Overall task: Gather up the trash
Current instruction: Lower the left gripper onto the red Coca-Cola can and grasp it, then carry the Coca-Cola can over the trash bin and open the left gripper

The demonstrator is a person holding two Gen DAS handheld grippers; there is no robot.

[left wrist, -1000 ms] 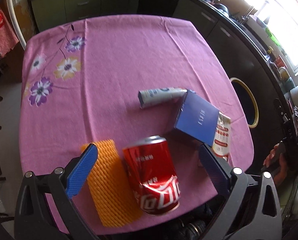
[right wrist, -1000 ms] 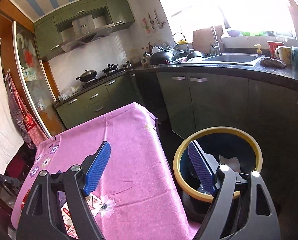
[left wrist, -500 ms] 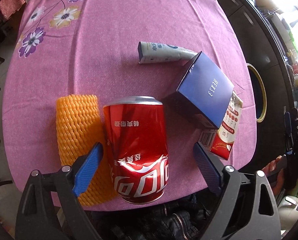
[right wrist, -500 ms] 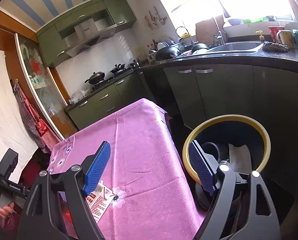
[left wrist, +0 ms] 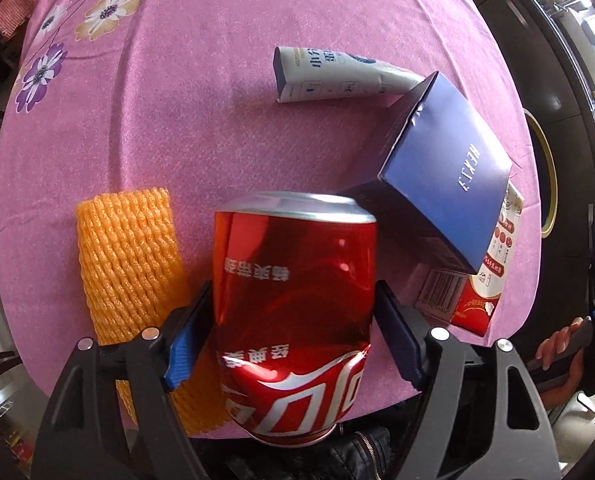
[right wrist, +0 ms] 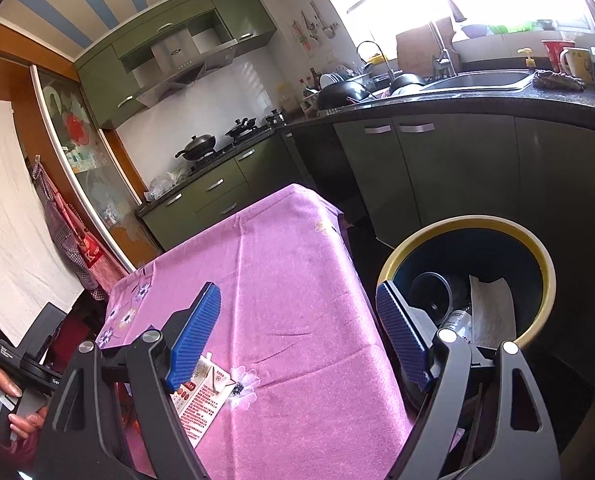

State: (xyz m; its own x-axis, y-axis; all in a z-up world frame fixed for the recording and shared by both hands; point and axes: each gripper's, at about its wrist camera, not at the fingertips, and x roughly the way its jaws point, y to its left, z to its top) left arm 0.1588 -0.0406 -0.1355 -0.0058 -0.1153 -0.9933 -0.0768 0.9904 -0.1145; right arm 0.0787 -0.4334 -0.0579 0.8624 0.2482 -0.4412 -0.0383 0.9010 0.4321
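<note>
left gripper (left wrist: 293,328) clamps red can (left wrist: 293,280) | right gripper (right wrist: 297,336) spread, empty | pink tablecloth (left wrist: 201,92) | green kitchen cabinets (right wrist: 213,192)

A second ago the left gripper (left wrist: 293,334) stood wide open, back from the red can (left wrist: 293,308), which lay at the near edge of the bench (left wrist: 217,100). It has since moved in over the can and its jaws have closed, both pads now pressing the can's dented sides. The right gripper (right wrist: 297,332), jaws apart as before, has shifted a little, so more of the yellow-rimmed bin (right wrist: 545,276) and the white paper (right wrist: 491,308) inside it shows.
</note>
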